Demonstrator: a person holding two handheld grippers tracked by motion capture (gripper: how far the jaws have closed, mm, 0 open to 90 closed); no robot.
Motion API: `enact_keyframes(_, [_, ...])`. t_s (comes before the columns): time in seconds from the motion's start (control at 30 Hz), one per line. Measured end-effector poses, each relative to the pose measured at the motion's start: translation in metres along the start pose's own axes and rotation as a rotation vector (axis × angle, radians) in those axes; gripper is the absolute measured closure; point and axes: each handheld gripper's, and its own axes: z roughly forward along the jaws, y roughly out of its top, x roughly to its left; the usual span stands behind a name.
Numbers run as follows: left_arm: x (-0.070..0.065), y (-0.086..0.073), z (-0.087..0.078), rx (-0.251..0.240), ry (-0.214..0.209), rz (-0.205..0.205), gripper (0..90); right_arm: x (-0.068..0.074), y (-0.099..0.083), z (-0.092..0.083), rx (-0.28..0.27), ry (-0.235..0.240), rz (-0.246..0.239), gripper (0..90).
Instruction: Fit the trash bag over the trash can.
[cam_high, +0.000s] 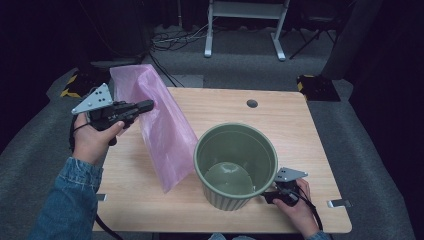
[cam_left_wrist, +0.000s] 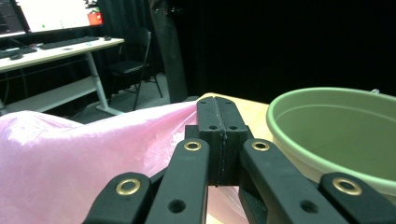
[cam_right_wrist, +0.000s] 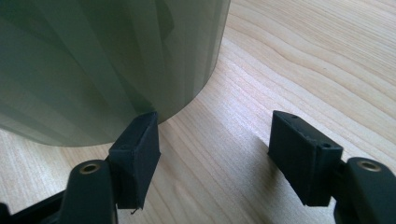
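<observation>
High view: left gripper (cam_high: 146, 105) pinches pink bag (cam_high: 165, 135).

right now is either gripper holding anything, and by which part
The left gripper is shut on the pink plastic bag, pinching its upper edge and holding it lifted above the table. The right gripper holds nothing: its jaws are open beside the green bucket.

wooden table (cam_high: 300, 130), white desk (cam_left_wrist: 56, 49) with keyboard (cam_left_wrist: 63, 43), black chair (cam_left_wrist: 128, 70).
</observation>
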Motion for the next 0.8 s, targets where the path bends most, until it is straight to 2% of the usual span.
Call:
enact_keyframes(0.37, [-0.002, 0.023, -0.017, -0.027, -0.056, 0.019, 90.0, 0.0, 0.0, 0.0, 0.0, 0.001, -0.001, 33.9])
enact_keyframes(0.47, [-0.004, 0.028, -0.023, -0.016, -0.056, 0.034, 90.0, 0.0, 0.0, 0.0, 0.0, 0.002, -0.002, 33.9])
enact_keyframes(0.53, [-0.005, 0.033, -0.03, -0.025, -0.058, 0.04, 90.0, 0.0, 0.0, 0.0, 0.0, 0.002, -0.002, 33.9])
enact_keyframes(0.63, [-0.006, 0.037, -0.036, -0.039, -0.065, 0.036, 90.0, 0.0, 0.0, 0.0, 0.0, 0.002, -0.002, 33.9])
enact_keyframes(0.8, [-0.007, 0.041, -0.042, -0.023, -0.072, 0.04, 90.0, 0.0, 0.0, 0.0, 0.0, 0.002, -0.002, 33.8])
